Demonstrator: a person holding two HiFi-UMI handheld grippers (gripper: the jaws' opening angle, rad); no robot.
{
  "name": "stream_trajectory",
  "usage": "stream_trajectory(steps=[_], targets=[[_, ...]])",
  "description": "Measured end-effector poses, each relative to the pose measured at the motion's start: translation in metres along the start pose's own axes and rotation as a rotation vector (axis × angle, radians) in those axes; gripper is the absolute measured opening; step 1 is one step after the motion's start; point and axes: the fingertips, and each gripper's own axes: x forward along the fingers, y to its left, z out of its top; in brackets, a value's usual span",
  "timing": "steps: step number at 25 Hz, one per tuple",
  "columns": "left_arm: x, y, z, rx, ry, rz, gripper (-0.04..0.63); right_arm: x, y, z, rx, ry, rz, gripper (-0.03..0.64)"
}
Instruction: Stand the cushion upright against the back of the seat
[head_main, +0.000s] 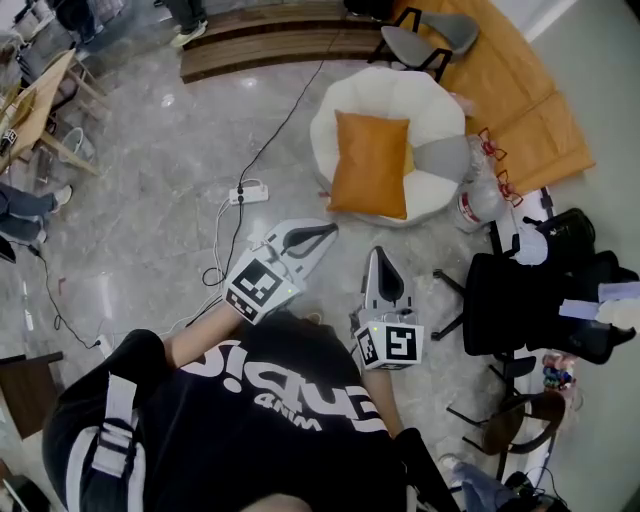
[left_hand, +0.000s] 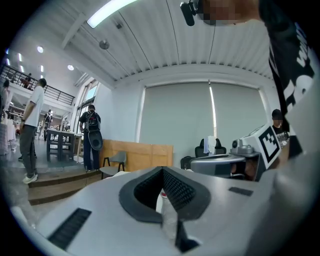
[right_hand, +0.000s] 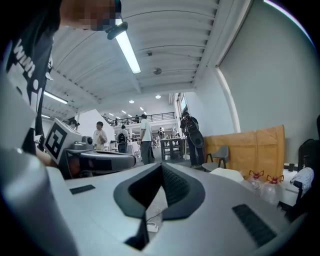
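The left gripper (head_main: 322, 236) and the right gripper (head_main: 381, 262) are both seen with jaws pressed together and nothing between them, as is borne out in each gripper view. Ahead of both, beyond a stretch of floor (head_main: 150, 170), the orange cushion (head_main: 370, 165) appears to be laid flat on the white seat (head_main: 345, 100). Its long axis runs away from the person, and a grey cushion (head_main: 445, 158) is set just beside its right edge. The seat's back is judged to be the far rim. The left gripper's tip is seen nearer, close to the cushion's near-left corner, but neither gripper is touching it yet.
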Motion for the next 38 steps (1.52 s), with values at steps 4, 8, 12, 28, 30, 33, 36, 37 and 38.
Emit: stream_trajectory(steps=[4, 8, 12, 28, 30, 33, 36, 37, 38], targets=[[-0.004, 0.004, 0.0, 0.0, 0.009, -0.016, 0.006, 0.001, 0.008, 0.009, -0.003, -0.044, 0.019, 0.021], [-0.012, 0.011, -0.002, 0.001, 0.011, -0.03, 0.006, -0.002, 0.009, 0.008, 0.014, -0.048, -0.008, 0.021], [-0.022, 0.015, -0.008, -0.003, 0.014, -0.061, 0.006, -0.006, 0.016, 0.002, -0.002, -0.043, -0.027, 0.021], [-0.004, 0.032, -0.015, -0.015, 0.028, -0.089, 0.006, 0.002, -0.012, -0.005, 0.005, -0.033, -0.107, 0.021], [0.003, 0.035, -0.015, -0.018, 0.038, -0.088, 0.006, 0.008, -0.016, -0.004, 0.001, -0.028, -0.097, 0.021], [0.019, 0.038, -0.019, -0.023, 0.075, -0.105, 0.006, 0.017, -0.027, -0.004, 0.0, -0.023, -0.085, 0.021], [0.04, 0.039, -0.021, -0.021, 0.082, -0.116, 0.006, 0.025, -0.045, -0.002, -0.005, -0.013, -0.075, 0.021], [0.048, 0.04, -0.02, -0.024, 0.079, -0.116, 0.006, 0.028, -0.052, -0.002, -0.007, -0.011, -0.072, 0.021], [0.057, 0.041, -0.018, -0.028, 0.075, -0.114, 0.006, 0.031, -0.06, -0.001, -0.01, -0.009, -0.07, 0.021]])
